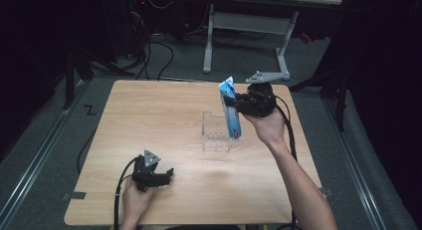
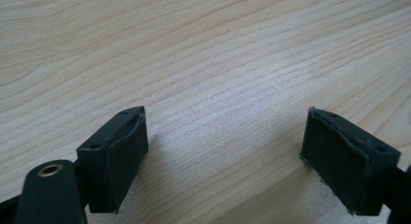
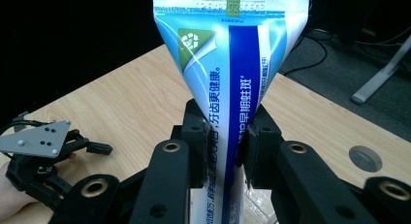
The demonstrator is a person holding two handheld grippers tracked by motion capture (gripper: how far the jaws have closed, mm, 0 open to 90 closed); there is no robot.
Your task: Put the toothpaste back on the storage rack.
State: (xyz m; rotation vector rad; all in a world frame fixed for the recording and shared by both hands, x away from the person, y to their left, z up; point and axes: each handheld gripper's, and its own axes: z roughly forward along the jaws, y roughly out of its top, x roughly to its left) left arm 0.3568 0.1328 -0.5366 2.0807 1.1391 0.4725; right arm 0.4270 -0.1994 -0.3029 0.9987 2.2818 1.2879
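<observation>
A blue and white toothpaste tube (image 1: 231, 110) (image 3: 228, 88) stands nearly upright, its flat crimped end up. My right gripper (image 1: 238, 103) (image 3: 225, 146) is shut on its middle. The tube's lower end reaches down into or just over a clear plastic box (image 1: 216, 132) near the table's centre right; I cannot tell which. Low over the wood near the front left, my left gripper (image 1: 168, 174) (image 2: 223, 146) is open, with bare tabletop between its black pads (image 2: 121, 156). The left gripper (image 3: 58, 151) also shows far off in the right gripper view.
The wooden table (image 1: 149, 120) is bare apart from the clear box. Dark floor with cables (image 1: 159, 56) and a white desk frame (image 1: 246, 26) lies beyond the far edge. A round grommet hole (image 3: 365, 158) sits in the tabletop.
</observation>
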